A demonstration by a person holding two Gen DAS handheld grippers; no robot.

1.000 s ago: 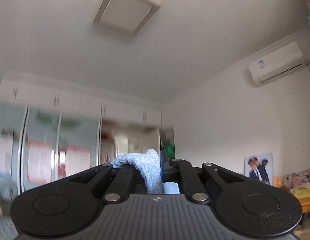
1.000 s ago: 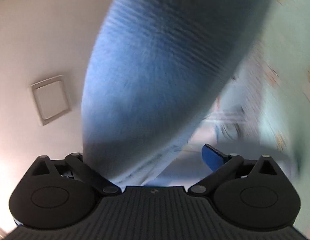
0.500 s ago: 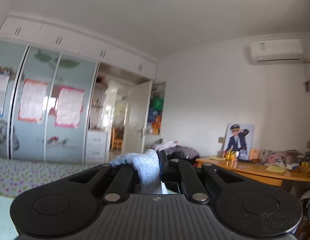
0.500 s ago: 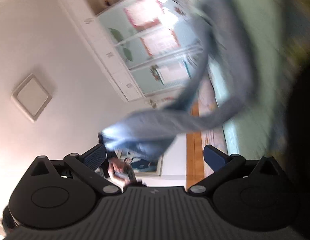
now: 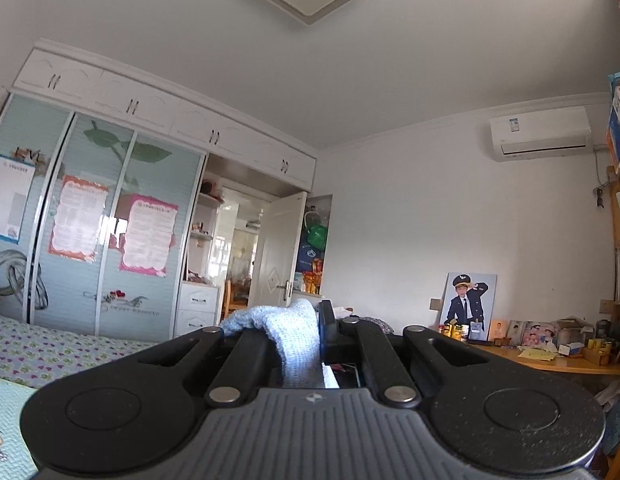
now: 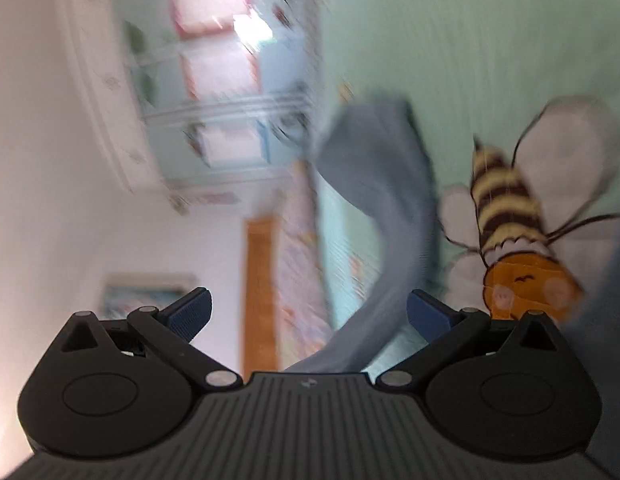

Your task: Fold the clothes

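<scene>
A light blue knitted garment [image 5: 294,336] is pinched in my left gripper [image 5: 315,316], which is shut on a fold of it and points about level into the room. The cloth drapes back over the left finger; the part below is hidden by the gripper body. In the blurred, sideways right wrist view, a blue-grey length of the garment [image 6: 381,184] runs from mid-frame down between the fingers of my right gripper [image 6: 310,304]. Its blue pads stand wide apart and do not press on the cloth.
A green mat [image 6: 469,40] with a bee print [image 6: 509,220] lies behind the garment. In the left wrist view there is a floral bed sheet [image 5: 50,348] at the left, a wardrobe [image 5: 90,220], an ajar door [image 5: 278,264] and a cluttered desk [image 5: 549,356] at the right.
The left view dropped from the ceiling to the room, still gripping the blue cloth. The right gripper swung towards the bee mat; the cloth that filled its view now lies farther off.
</scene>
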